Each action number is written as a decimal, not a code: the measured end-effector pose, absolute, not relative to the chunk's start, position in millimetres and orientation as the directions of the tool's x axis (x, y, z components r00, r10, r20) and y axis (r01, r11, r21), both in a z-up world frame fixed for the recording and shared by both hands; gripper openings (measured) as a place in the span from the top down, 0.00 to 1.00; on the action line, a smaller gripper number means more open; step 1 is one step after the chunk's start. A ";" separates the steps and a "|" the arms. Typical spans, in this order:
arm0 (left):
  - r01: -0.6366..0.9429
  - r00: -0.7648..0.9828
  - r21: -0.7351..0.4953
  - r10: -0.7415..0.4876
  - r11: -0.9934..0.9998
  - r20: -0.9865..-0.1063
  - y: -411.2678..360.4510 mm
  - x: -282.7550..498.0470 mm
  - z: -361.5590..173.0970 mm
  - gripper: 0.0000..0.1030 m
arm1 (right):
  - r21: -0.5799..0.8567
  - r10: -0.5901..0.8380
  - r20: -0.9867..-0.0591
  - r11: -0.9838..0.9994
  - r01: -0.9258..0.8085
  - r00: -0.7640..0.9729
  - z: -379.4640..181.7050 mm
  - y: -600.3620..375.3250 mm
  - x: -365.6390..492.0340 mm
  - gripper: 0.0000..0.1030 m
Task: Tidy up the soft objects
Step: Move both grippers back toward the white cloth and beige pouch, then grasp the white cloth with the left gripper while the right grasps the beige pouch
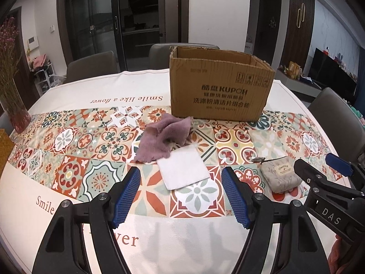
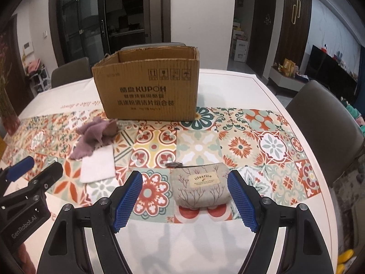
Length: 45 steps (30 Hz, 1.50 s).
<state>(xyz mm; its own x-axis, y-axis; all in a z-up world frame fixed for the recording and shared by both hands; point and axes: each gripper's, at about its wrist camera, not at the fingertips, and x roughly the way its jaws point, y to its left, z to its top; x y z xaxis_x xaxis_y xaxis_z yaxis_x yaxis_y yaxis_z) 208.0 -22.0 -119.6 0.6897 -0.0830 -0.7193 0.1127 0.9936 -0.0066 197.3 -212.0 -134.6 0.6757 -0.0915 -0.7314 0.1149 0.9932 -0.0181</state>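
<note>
A bench (image 1: 68, 91) with a white cloth and a wide band of bright flower tiles across its middle carries all the things. A brown cardboard box (image 1: 219, 86) with an open top and dark printed letters stands on the far half of the bench, at the far edge of the tile band.

A fluffy purple cloth (image 1: 163, 137), all crumpled, lies on the tiles just in front of the box's left corner. A flat white square cloth (image 1: 182, 169) lies nearer the front edge, and one corner of it is tucked under the purple cloth. A small grey fabric pouch (image 2: 200, 187) with thin branch drawings and a pale label lies on the tiles nearer the right edge of the bench, apart from the two cloths. Its dark zip pull sticks out at its far side.

The left gripper (image 1: 181, 196) hangs over the front part of the bench. Its blue ribbed fingers (image 1: 126, 198) are spread wide and hold nothing. The white cloth shows in the gap between them, farther out.

The right gripper (image 2: 186, 198) hangs over the pouch side. Its blue fingers (image 2: 243, 198) are spread wide too. The pouch sits in the gap between them, closer to the right finger, and no finger touches it.
</note>
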 end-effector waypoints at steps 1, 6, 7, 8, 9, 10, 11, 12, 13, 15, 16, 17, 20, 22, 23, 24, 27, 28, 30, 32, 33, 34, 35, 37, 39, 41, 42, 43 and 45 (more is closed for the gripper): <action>0.110 0.688 -0.003 -0.078 0.994 -0.721 -22.6 208.4 -122.5 0.29 | -0.033 -0.105 -0.728 0.992 0.118 0.677 -137.0 -211.0 196.8 0.25; 0.110 0.676 0.010 -0.067 0.994 -0.734 -24.9 212.7 -136.4 0.29 | -0.126 -0.159 -0.712 0.987 0.098 0.684 -148.5 -202.5 197.2 0.25; 0.111 0.673 0.016 -0.064 0.994 -0.737 -25.7 214.1 -139.9 0.29 | -0.141 -0.164 -0.713 0.986 0.090 0.682 -151.8 -200.7 197.9 0.25; 0.113 0.671 0.019 -0.063 0.993 -0.739 -26.2 215.0 -142.4 0.29 | -0.153 -0.169 -0.714 0.985 0.085 0.679 -155.2 -199.4 198.8 0.25; 0.116 0.668 0.021 -0.062 0.993 -0.742 -26.7 216.4 -145.1 0.29 | -0.163 -0.174 -0.717 0.983 0.081 0.675 -158.5 -198.7 199.6 0.25; 0.118 0.664 0.026 -0.059 0.993 -0.745 -27.2 218.4 -148.6 0.29 | -0.170 -0.177 -0.722 0.982 0.077 0.669 -162.5 -198.0 200.9 0.25; 0.118 0.663 0.030 -0.056 0.993 -0.747 -27.6 219.6 -150.8 0.29 | -0.173 -0.177 -0.729 0.982 0.073 0.661 -166.6 -198.0 202.4 0.25; 0.120 0.660 0.032 -0.055 0.992 -0.750 -28.4 222.0 -153.8 0.29 | -0.173 -0.178 -0.733 0.982 0.073 0.656 -170.1 -197.9 203.0 0.25; 0.122 0.659 0.033 -0.056 0.992 -0.750 -28.8 223.5 -155.8 0.29 | -0.174 -0.179 -0.738 0.982 0.073 0.650 -174.0 -198.3 204.3 0.25; 0.125 0.660 0.040 -0.053 0.991 -0.749 -30.2 225.9 -159.3 0.29 | -0.176 -0.180 -0.747 0.982 0.071 0.640 -180.6 -199.2 206.9 0.25; 0.129 0.660 0.046 -0.051 0.991 -0.750 -31.7 227.6 -161.6 0.29 | -0.180 -0.185 -0.749 0.981 0.073 0.636 -183.8 -199.6 208.4 0.25; 0.132 0.660 0.051 -0.049 0.990 -0.750 -32.5 229.0 -163.6 0.29 | -0.185 -0.191 -0.751 0.980 0.075 0.632 -186.5 -200.0 210.0 0.25; 0.137 0.660 0.057 -0.048 0.989 -0.750 -33.8 234.8 -170.1 0.29 | -0.206 -0.210 -0.750 0.975 0.081 0.627 -193.0 -201.1 213.5 0.25; 0.137 0.658 0.061 -0.045 0.989 -0.751 -35.1 239.2 -174.4 0.29 | -0.224 -0.225 -0.748 0.971 0.082 0.625 -196.6 -200.9 216.2 0.25; 0.138 0.657 0.061 -0.045 0.989 -0.753 -35.5 240.8 -176.0 0.29 | -0.229 -0.228 -0.748 0.970 0.080 0.623 -198.5 -200.4 217.4 0.25; 0.140 0.655 0.059 -0.047 0.988 -0.754 -35.8 243.2 -177.9 0.29 | -0.232 -0.228 -0.749 0.970 0.077 0.622 -199.9 -199.7 218.3 0.25; 0.140 0.647 0.049 -0.054 0.989 -0.761 -35.7 249.3 -183.3 0.29 | -0.242 -0.231 -0.759 0.968 0.066 0.609 -206.2 -196.6 221.4 0.25; 0.138 0.644 0.043 -0.056 0.989 -0.763 -35.6 251.6 -185.1 0.29 | -0.243 -0.231 -0.762 0.968 0.064 0.604 -208.2 -195.7 221.9 0.25; 0.142 0.637 0.035 -0.064 0.989 -0.768 -36.3 256.3 -187.9 0.29 | -0.243 -0.231 -0.768 0.968 0.062 0.598 -210.8 -194.8 223.4 0.25; 0.143 0.641 0.040 -0.062 0.989 -0.765 -37.4 259.6 -189.8 0.29 | -0.246 -0.235 -0.769 0.967 0.065 0.594 -213.3 -195.3 224.9 0.25; 0.145 0.640 0.045 -0.059 0.988 -0.766 -38.3 262.2 -191.2 0.29 | -0.244 -0.235 -0.771 0.967 0.066 0.592 -214.1 -195.7 226.1 0.25; 0.145 0.639 0.046 -0.058 0.988 -0.767 -38.9 264.2 -192.5 0.29 | -0.241 -0.234 -0.774 0.968 0.068 0.589 -215.1 -196.3 227.1 0.25; 0.143 0.637 0.048 -0.055 0.989 -0.769 -39.4 266.5 -193.9 0.29 | -0.240 -0.233 -0.777 0.968 0.068 0.585 -216.2 -196.8 228.3 0.25; 0.141 0.628 0.048 -0.052 0.989 -0.777 -40.6 272.3 -198.2 0.29 | -0.241 -0.238 -0.784 0.968 0.073 0.572 -218.9 -197.7 231.2 0.26; 0.140 0.622 0.050 -0.048 0.989 -0.782 -41.7 276.8 -201.7 0.29 | -0.241 -0.242 -0.786 0.967 0.078 0.569 -220.3 -198.4 232.9 0.26; 0.145 0.615 0.054 -0.048 0.988 -0.787 -43.1 280.1 -205.9 0.29 | -0.244 -0.245 -0.788 0.967 0.078 0.565 -222.1 -198.5 234.8 0.26; 0.147 0.611 0.059 -0.044 0.987 -0.791 -44.1 282.3 -209.5 0.29 | -0.244 -0.244 -0.789 0.967 0.076 0.563 -223.1 -198.5 235.7 0.26; 0.150 0.605 0.061 -0.043 0.987 -0.795 -44.5 283.8 -211.9 0.29 | -0.243 -0.243 -0.791 0.967 0.076 0.562 -224.0 -198.5 236.6 0.26; 0.151 0.595 0.068 -0.035 0.986 -0.803 -45.3 286.2 -217.1 0.29 | -0.239 -0.241 -0.797 0.968 0.077 0.554 -226.2 -199.6 239.5 0.28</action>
